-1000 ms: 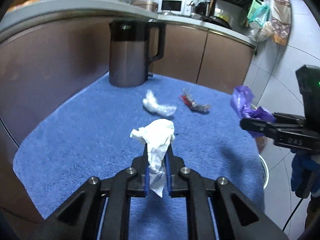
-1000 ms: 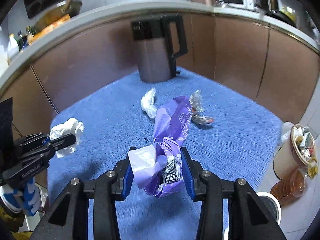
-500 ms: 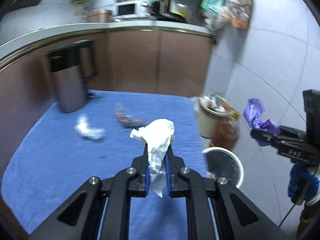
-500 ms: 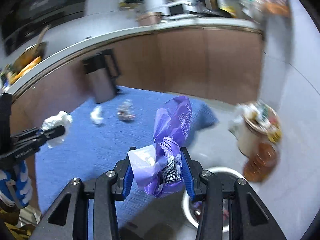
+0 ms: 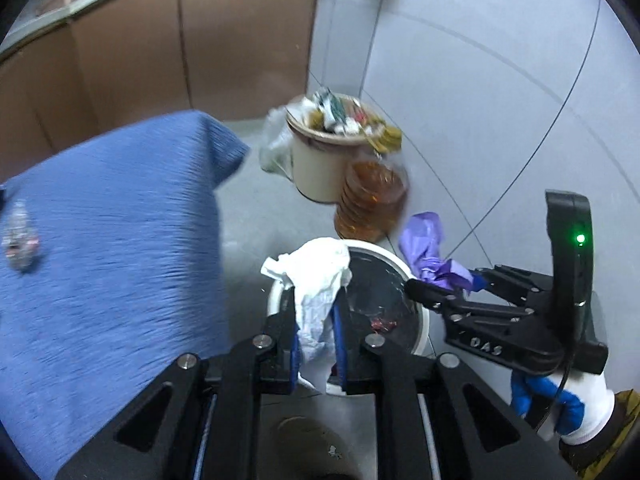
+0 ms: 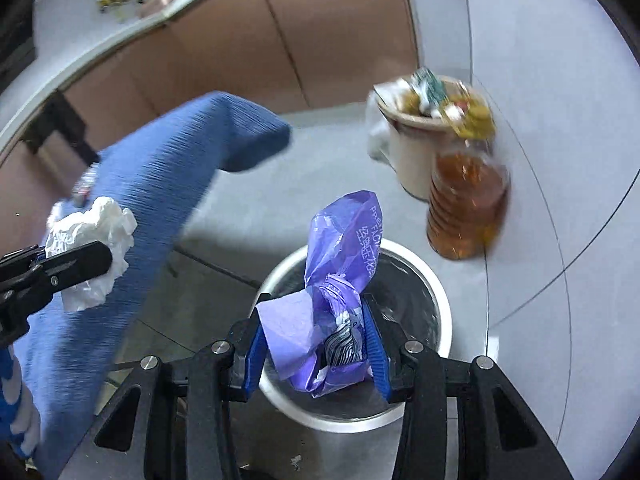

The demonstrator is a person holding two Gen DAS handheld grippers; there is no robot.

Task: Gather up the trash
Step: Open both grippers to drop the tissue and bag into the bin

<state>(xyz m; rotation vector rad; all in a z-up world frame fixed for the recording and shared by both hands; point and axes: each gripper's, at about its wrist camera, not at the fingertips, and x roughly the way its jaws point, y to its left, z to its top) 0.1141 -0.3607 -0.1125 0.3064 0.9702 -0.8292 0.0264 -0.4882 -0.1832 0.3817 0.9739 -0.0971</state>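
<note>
Trash bin (image 6: 438,288) | now under both loads, was blue mat (image 5: 100,248)

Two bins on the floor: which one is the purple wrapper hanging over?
The white-rimmed round bin, right under the right gripper and its purple wrapper. The beige bin sits farther back, heaped full, beside the amber bottle.

1. A crumpled white tissue (image 5: 316,280) sits pinched between the left tongs (image 5: 316,332), above the rim of the white bin (image 5: 420,312).
2. A scrunched purple wrapper (image 6: 340,292) with printed lettering stands upright in the right tongs (image 6: 316,344), directly over the bin's dark opening.
3. A small foil wrapper (image 5: 18,236) lies on the blue-covered desk (image 5: 120,240).
</note>
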